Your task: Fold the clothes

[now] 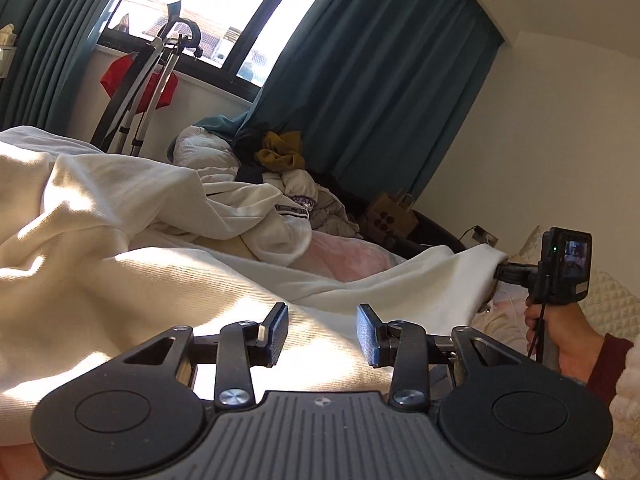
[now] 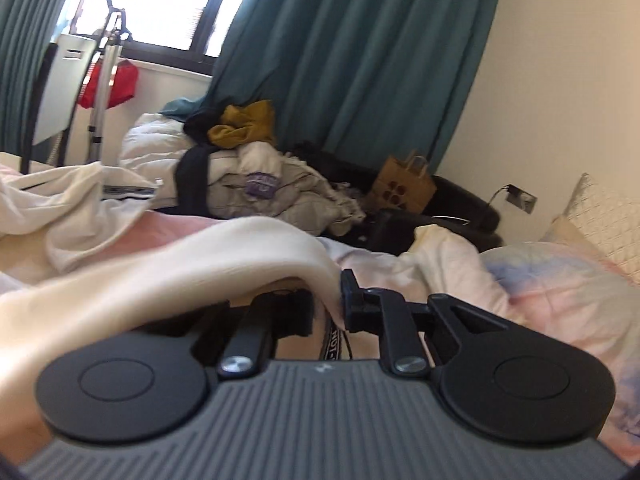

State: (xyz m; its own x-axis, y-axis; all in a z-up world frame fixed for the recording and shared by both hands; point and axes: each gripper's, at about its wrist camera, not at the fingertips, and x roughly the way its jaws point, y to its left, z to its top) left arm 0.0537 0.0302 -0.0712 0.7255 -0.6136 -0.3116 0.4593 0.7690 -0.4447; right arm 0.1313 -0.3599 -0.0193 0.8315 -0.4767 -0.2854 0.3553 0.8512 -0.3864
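Observation:
A large cream garment (image 1: 160, 280) lies rumpled across the bed, in sun and shadow. My left gripper (image 1: 322, 332) is open and empty, its pads just above the cloth near its front edge. My right gripper (image 1: 502, 270) shows at the right of the left wrist view, shut on a corner of the cream garment and holding it up. In the right wrist view the cream garment (image 2: 200, 264) drapes over the left finger of my right gripper (image 2: 338, 304), and the cloth edge is pinched between the pads.
A pile of clothes (image 1: 280, 176) sits at the far side under teal curtains (image 1: 380, 80). A brown paper bag (image 2: 404, 184), a black sofa (image 2: 460, 208), a pink pastel duvet (image 2: 560, 280) and a metal stand with a red bag (image 1: 140, 84) are around.

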